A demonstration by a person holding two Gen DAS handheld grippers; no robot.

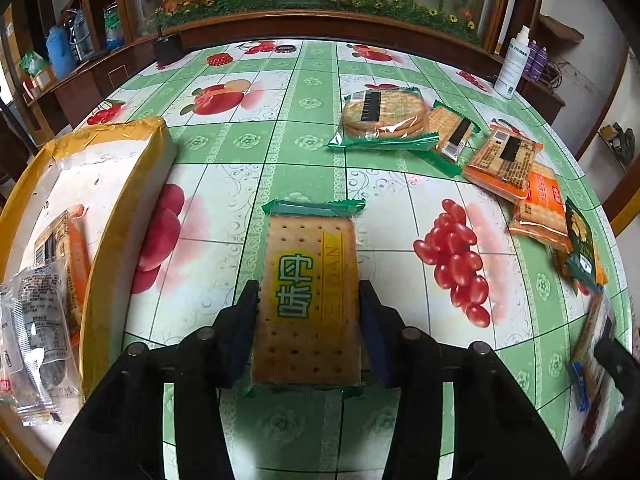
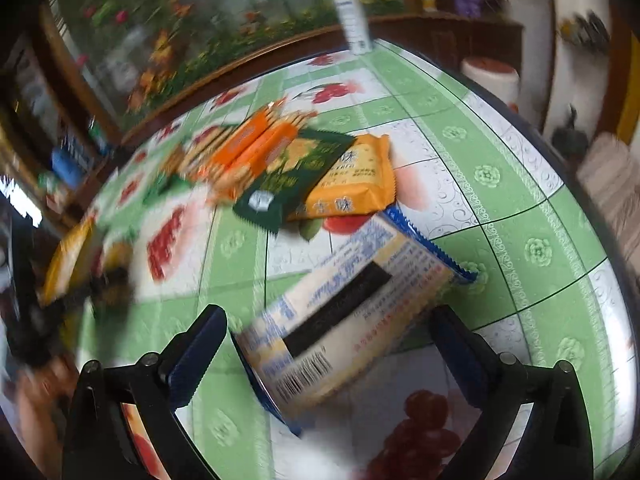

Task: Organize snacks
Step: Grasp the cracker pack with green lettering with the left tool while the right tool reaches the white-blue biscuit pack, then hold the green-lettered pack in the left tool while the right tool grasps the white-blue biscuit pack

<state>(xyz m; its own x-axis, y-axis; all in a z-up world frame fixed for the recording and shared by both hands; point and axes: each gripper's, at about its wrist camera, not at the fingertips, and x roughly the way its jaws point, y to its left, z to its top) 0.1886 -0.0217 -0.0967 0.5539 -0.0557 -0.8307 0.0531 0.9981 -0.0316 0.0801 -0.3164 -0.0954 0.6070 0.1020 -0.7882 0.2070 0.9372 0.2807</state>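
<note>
Behind the fruit-print tablecloth (image 1: 304, 148), a flower mural is showing, while the box (image 1: 120, 184) at left is being cut off by the frame. A green-wrapped cracker pack (image 1: 308, 300) is being pinched by the left gripper (image 1: 308, 312).

Blurring is smearing the right wrist view. A blue-edged cracker pack (image 2: 344, 312) is lying tilted between the widely spread fingers of the right gripper (image 2: 328, 344); whether it is being touched cannot be told.

Before you: worktop (image 1: 304, 152) under green fruit-print cloth. Far right, round-biscuit packet (image 1: 382, 118) and orange packets (image 1: 502, 158); left, foam box (image 1: 120, 184); far right edge, white bottle (image 1: 514, 64); near right, blue-edged packet (image 2: 344, 312).
</note>
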